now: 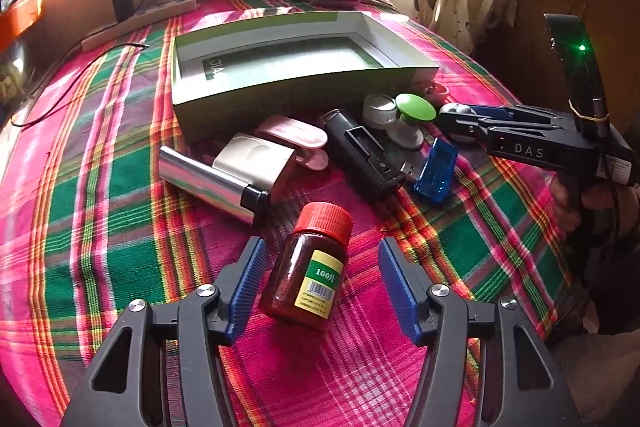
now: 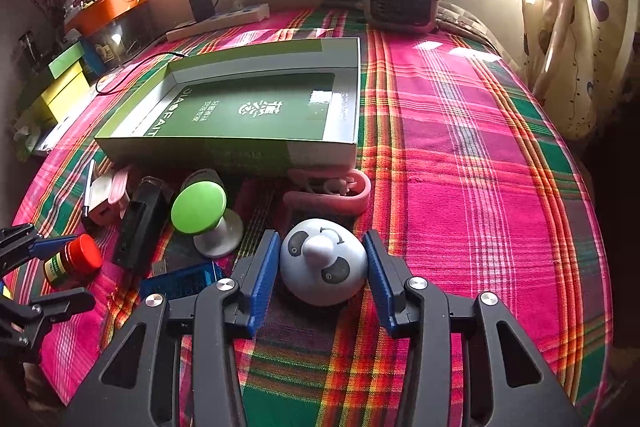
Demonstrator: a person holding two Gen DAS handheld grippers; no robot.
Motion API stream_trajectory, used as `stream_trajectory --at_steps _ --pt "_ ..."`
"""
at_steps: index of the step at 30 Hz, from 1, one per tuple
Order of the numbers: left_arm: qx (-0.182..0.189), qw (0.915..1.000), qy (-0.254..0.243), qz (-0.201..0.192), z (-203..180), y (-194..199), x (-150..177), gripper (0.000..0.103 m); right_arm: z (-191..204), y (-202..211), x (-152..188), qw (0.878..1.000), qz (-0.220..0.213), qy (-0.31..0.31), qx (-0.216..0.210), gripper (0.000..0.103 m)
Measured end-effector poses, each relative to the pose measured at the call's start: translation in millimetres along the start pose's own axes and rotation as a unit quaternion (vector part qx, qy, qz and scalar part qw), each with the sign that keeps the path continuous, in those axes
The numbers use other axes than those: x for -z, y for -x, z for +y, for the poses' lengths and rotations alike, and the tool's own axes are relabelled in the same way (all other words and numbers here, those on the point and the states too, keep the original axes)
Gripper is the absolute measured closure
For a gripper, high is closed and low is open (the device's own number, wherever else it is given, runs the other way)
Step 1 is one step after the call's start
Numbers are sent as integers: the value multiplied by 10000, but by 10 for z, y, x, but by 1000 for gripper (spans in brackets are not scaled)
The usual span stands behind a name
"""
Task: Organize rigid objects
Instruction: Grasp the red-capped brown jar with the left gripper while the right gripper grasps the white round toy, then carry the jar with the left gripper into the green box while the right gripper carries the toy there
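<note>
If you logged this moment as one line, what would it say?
left hand-held gripper: open around brown red-capped bottle | right hand-held gripper: pads against white panda-faced dome | green cardboard box: empty

The left gripper (image 1: 320, 255) hangs over a plaid cloth (image 1: 100, 227), its jaws standing apart on either side of a lying brown bottle (image 1: 308, 267) with a red cap (image 1: 324, 217); the pads do not press it. Beyond lie a steel tube (image 1: 204, 179), a black case (image 1: 360, 155) and a blue box (image 1: 436, 171), just before an open green tray (image 1: 296, 87). The right gripper (image 1: 456, 117) reaches in from the right.
</note>
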State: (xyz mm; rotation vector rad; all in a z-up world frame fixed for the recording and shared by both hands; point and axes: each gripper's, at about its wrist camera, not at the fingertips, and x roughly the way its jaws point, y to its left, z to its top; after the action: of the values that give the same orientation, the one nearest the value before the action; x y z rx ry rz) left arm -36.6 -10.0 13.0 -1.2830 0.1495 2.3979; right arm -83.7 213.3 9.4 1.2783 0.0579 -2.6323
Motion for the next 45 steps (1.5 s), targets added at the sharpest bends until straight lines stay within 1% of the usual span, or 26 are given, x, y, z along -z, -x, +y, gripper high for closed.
stream_trajectory --at_steps 4,7,9,15,23,31,45 --pt "13 10000 92 -1 62 11 3 52 20 2 6 10000 -15 64 53 59" --pt "-92 9999 54 -5 57 10 8 57 17 1 8 10000 -17 53 49 59" --pt "-153 9999 59 -13 66 15 13 63 17 5 9 10000 -21 47 72 59" --pt "-185 9997 155 -41 96 21 17 70 7 15 20 10000 -31 24 85 59" --pt "-208 9994 257 -82 122 25 14 71 -11 35 28 9999 -70 -4 117 59" --pt "-227 9986 461 -128 127 36 4 71 -12 63 35 9999 -104 -8 124 59" --pt "-254 9974 544 -392 105 222 -120 71 9 264 -43 9995 -302 10 25 59"
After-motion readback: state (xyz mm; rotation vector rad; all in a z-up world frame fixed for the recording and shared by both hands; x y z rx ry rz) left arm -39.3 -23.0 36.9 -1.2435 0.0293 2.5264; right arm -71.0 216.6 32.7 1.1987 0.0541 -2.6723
